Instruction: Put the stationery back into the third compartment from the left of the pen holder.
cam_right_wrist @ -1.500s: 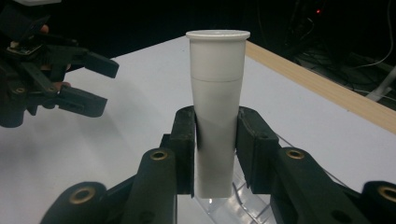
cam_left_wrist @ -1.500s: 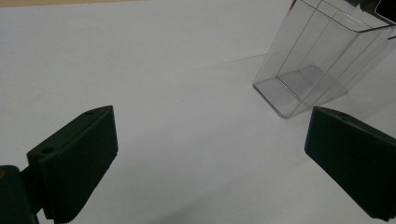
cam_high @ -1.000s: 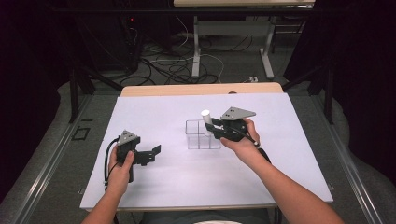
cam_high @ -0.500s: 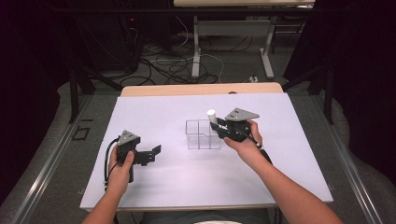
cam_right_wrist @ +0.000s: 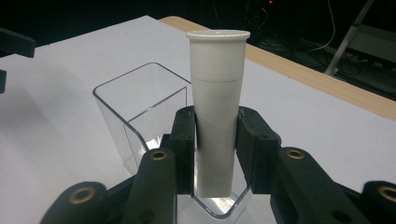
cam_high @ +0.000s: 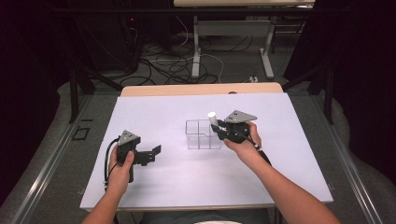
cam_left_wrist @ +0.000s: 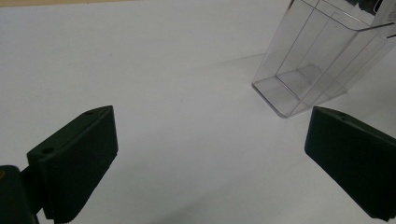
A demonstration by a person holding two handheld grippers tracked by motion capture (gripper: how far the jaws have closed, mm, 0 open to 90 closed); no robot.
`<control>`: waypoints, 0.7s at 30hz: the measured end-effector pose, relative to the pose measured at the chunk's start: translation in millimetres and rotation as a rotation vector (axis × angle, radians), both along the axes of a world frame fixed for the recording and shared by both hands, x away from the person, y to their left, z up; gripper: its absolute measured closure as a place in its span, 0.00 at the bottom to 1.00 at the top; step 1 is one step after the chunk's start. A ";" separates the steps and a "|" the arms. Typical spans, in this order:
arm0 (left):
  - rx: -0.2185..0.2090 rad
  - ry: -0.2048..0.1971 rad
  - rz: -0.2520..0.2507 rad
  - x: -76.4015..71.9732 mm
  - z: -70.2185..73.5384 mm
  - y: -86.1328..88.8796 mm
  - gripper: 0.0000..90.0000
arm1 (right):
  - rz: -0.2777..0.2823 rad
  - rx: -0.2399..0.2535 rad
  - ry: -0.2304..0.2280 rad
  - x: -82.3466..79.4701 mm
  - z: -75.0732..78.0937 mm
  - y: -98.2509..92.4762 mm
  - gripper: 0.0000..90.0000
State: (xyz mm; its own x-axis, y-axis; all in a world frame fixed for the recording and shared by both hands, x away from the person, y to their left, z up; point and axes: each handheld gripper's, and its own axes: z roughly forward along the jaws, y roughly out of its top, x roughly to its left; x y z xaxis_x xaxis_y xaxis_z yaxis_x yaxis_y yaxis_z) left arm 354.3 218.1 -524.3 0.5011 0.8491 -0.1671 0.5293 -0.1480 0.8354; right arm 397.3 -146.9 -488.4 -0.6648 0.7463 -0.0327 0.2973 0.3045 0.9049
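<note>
A white capped tube stands upright between the jaws of my right gripper, which is shut on its lower half. In the high view the tube and right gripper are at the right end of a clear, divided plastic box in the middle of the white sheet. The tube's lower end sits at the mouth of the box's nearest compartment; how deep it reaches I cannot tell. My left gripper rests on the sheet left of the box, open and holding nothing. The box lies ahead and to its right.
The white sheet covers a wooden table whose far edge shows behind it. Cables and table legs lie on the dark floor beyond. A metal rail runs along the left side.
My right gripper has shifted the tube slightly to the right, over the box's right end. The left gripper has stayed where it was.
</note>
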 end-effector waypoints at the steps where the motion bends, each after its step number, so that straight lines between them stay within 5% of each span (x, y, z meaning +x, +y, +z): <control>1: 0.001 0.000 0.000 0.0 0.0 0.0 0.03 | -0.001 -0.003 0.002 0.3 -0.9 0.2 0.77; 21: 0.001 0.001 0.000 0.0 -0.2 -0.1 0.03 | 0.023 -0.038 0.060 1.3 -10.1 1.8 0.77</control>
State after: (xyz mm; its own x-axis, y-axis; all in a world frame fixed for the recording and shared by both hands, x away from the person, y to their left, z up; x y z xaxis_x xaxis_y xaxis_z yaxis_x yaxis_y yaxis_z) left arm 354.3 218.1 -524.5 0.5006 0.8495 -0.1667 0.5304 -0.1487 0.8346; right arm 398.6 -145.1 -498.5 -0.6838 0.7294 -0.0202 0.3432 0.3460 0.8732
